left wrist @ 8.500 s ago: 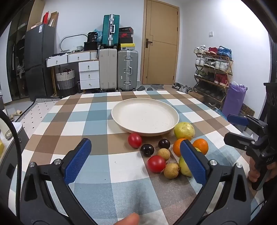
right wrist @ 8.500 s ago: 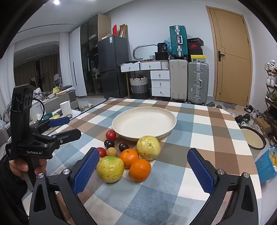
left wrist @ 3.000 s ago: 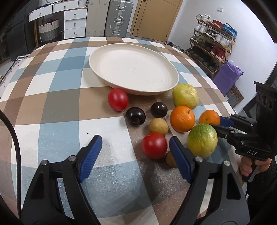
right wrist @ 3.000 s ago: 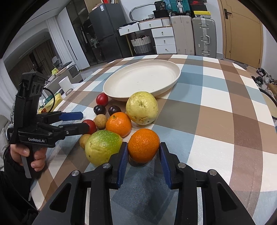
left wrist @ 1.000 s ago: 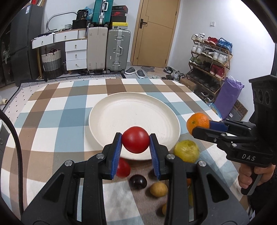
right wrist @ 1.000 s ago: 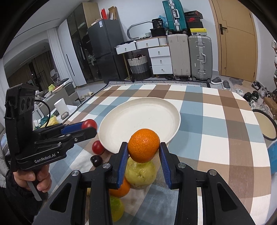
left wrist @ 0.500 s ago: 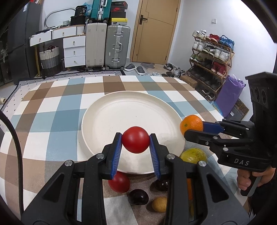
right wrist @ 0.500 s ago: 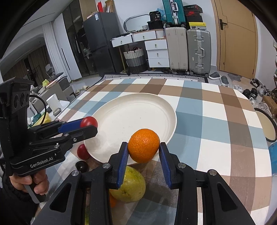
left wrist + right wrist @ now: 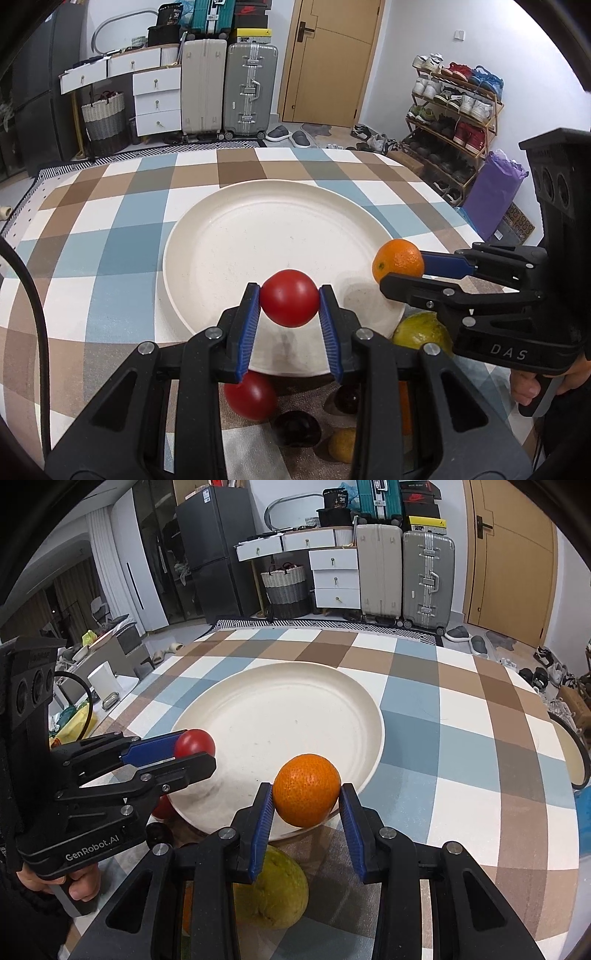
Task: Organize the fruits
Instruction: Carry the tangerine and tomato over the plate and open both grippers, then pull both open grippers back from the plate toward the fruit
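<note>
Left gripper (image 9: 289, 308) pinched a tomato (image 9: 289, 302) and right gripper (image 9: 306, 806) an orange (image 9: 307, 789), both above the plate (image 9: 258, 229) near edge.

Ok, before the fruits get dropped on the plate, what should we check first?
1. Left gripper squeezing the red tomato from both sides: ok.
2. Right gripper squeezing the orange from both sides: ok.
3. Plate has bare room for both: ok.
4. Tomato over the plate's near edge, not the tablecloth: ok.
5. Orange fully over the plate: cannot tell, it sits right at the rim.
6. Grippers apart enough not to bump when opening: ok, a gap shows between them.
</note>
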